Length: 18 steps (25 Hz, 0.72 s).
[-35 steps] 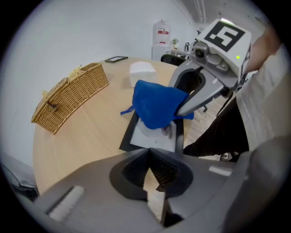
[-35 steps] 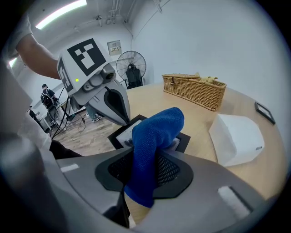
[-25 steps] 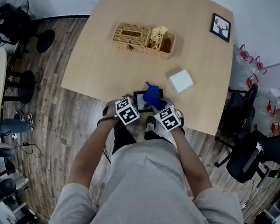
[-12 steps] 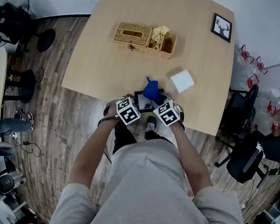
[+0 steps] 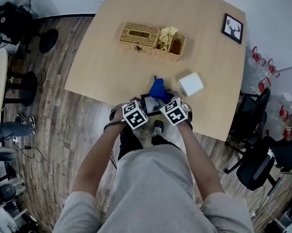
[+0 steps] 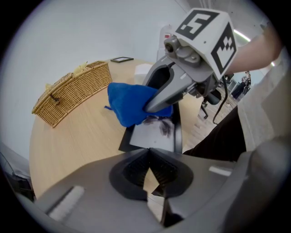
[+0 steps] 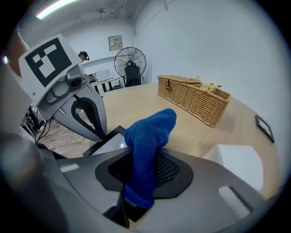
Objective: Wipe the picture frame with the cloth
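One wicker basket (image 5: 141,36) stands at the left of the table (image 5: 114,66). Nearer the person, the left gripper (image 6: 148,152) has its jaws pressed together, with their tips at the near edge of a black picture frame (image 6: 152,135) that lies flat by the table's near edge. The right gripper (image 7: 145,159) pinches the one blue cloth (image 6: 129,102) over that frame's far end, and further right are one white box (image 5: 190,84) and a second, small deer picture (image 5: 232,28).

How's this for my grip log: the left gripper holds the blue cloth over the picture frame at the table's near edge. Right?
Wrong gripper: the right gripper holds the blue cloth over the picture frame at the table's near edge; the right gripper view shows it.
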### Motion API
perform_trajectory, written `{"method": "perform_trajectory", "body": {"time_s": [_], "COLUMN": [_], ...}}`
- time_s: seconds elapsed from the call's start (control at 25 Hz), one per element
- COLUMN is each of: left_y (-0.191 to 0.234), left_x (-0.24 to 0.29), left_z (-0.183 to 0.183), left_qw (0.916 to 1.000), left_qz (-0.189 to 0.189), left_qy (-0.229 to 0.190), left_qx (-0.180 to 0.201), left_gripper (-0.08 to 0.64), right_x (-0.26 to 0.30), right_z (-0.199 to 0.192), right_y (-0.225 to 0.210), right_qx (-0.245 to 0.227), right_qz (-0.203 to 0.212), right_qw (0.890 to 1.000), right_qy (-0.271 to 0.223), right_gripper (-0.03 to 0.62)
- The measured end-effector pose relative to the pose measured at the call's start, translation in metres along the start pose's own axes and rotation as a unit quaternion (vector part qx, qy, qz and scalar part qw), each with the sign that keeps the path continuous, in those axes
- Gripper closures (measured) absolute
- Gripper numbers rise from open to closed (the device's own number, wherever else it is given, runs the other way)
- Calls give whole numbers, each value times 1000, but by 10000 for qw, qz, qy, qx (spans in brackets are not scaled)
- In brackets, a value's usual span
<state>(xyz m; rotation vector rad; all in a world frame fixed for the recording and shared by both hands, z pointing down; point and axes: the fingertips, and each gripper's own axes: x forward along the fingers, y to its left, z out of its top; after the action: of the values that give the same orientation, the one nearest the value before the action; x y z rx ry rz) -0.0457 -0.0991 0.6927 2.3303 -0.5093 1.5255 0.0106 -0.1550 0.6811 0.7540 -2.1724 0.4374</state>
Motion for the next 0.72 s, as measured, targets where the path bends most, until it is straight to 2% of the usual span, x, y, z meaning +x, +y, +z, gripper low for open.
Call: {"method": "perform_trajectory", "body": {"time_s": [0.36, 0.72], "left_y": [0, 1], "left_x": [0, 1], "left_z": [1, 0], "left_qw": [9999, 9999], "left_qz": [56, 38], "left_qy": [-69, -80], "left_qx": [-90, -115], "left_gripper": [508, 508], "right_x": [1, 13], "right_z": [12, 23], "right_y": [-13, -8], "right_qx": [72, 40], "right_qz": [-209, -188], "right_qw": [9996, 9997], "right_qy": [-175, -127], "right_gripper": [486, 486]}}
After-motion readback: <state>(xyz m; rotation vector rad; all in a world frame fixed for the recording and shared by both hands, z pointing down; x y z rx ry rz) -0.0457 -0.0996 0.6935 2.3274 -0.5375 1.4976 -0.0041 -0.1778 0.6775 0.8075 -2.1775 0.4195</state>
